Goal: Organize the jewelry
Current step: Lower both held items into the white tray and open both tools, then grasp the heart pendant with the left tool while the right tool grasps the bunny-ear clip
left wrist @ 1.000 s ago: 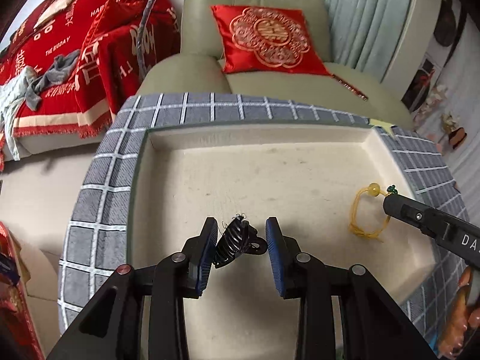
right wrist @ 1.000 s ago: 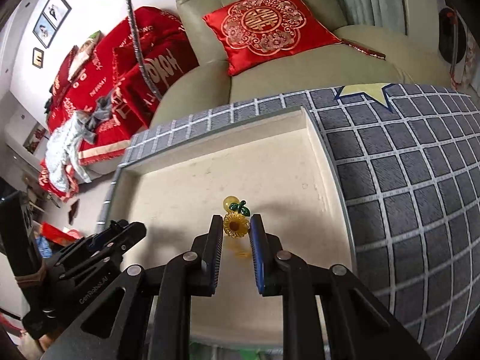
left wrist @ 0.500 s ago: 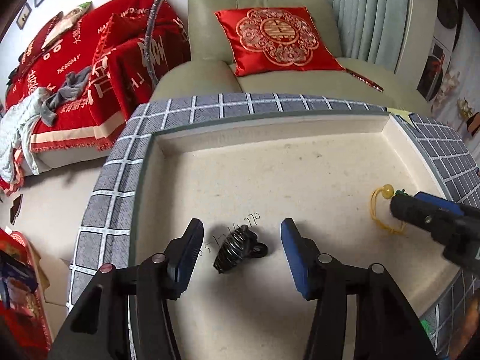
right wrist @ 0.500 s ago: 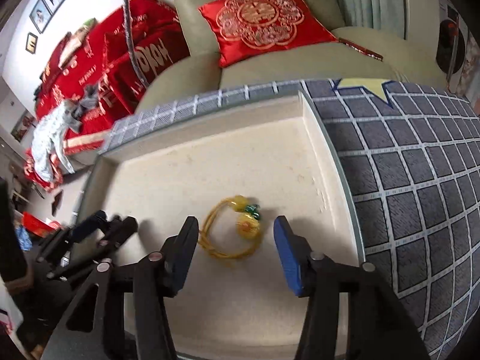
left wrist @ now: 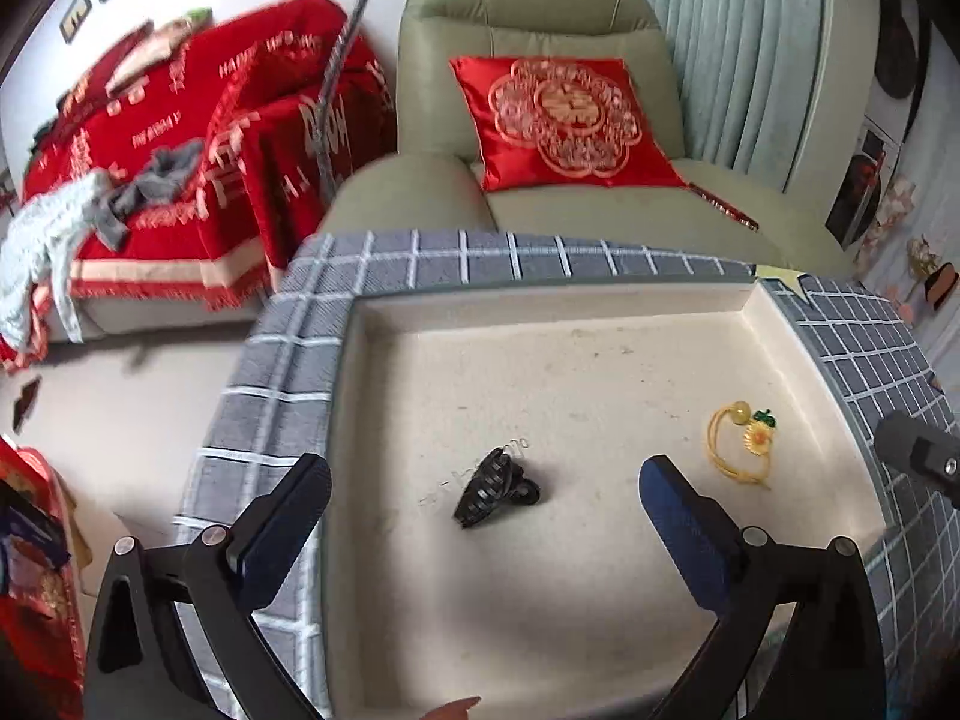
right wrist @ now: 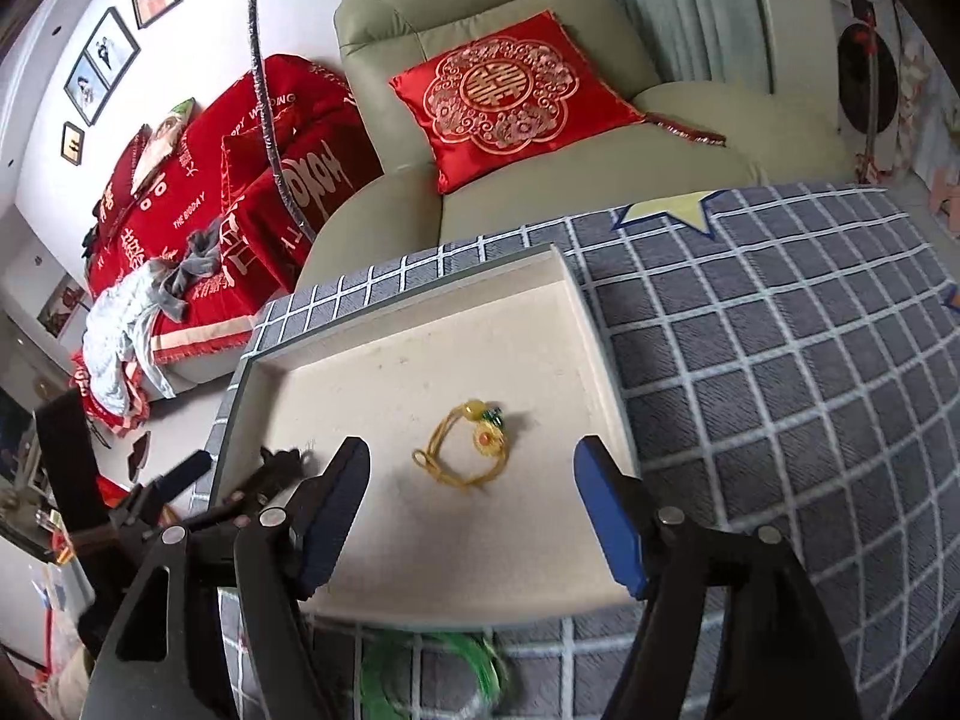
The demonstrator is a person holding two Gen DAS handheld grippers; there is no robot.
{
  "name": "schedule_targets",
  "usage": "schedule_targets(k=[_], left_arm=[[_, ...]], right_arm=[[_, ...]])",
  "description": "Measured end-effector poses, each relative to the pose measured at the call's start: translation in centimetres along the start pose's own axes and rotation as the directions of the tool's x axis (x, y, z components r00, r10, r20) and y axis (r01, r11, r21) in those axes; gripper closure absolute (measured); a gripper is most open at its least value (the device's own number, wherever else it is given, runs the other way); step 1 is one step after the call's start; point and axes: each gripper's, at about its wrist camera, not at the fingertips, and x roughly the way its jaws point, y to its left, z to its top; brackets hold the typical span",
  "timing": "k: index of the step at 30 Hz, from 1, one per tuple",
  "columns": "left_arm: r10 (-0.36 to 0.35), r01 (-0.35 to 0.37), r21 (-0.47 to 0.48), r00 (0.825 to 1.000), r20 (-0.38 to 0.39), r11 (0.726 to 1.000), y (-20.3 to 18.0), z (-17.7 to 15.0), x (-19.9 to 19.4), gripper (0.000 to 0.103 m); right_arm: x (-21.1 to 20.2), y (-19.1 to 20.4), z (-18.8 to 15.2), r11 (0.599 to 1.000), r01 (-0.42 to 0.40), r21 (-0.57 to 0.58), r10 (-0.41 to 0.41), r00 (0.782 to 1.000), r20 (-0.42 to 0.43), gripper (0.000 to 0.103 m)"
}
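Note:
A black claw hair clip [left wrist: 493, 486] lies on the floor of the cream tray [left wrist: 540, 306]. A yellow cord bracelet with a sunflower charm [left wrist: 741, 441] lies to its right; it also shows in the right wrist view [right wrist: 471, 441]. My left gripper [left wrist: 480, 504] is wide open and empty, pulled back above the clip. My right gripper [right wrist: 471, 498] is wide open and empty, pulled back above the bracelet. The clip in the right wrist view is mostly hidden behind the left gripper's fingers [right wrist: 282, 462].
The tray rests on a grey checked cloth [right wrist: 780, 390] with a yellow star patch [right wrist: 666, 210]. A green bangle [right wrist: 432, 678] lies on the cloth below the tray's near edge. A sofa with a red cushion [left wrist: 558, 120] stands behind.
Both grippers opened and let go: the clip and the bracelet now lie on the tray floor. Both grippers have drawn back and up from the tray.

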Motion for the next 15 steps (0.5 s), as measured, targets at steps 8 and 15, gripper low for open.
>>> schedule_targets(k=[8, 15], left_arm=[[-0.072, 0.071, 0.019, 0.997, 0.042, 0.997, 1.2, -3.4, -7.0, 0.000], [-0.080, 0.079, 0.037, 0.997, 0.012, 0.996, 1.9, -8.2, -11.3, 0.000]], right_arm=[[-5.2, 0.4, -3.9, 0.999, -0.017, -0.036, 0.019, 0.999, 0.041, 0.001], [-9.5, 1.6, -7.6, 0.997, -0.060, -0.050, 0.062, 0.997, 0.048, 0.000]])
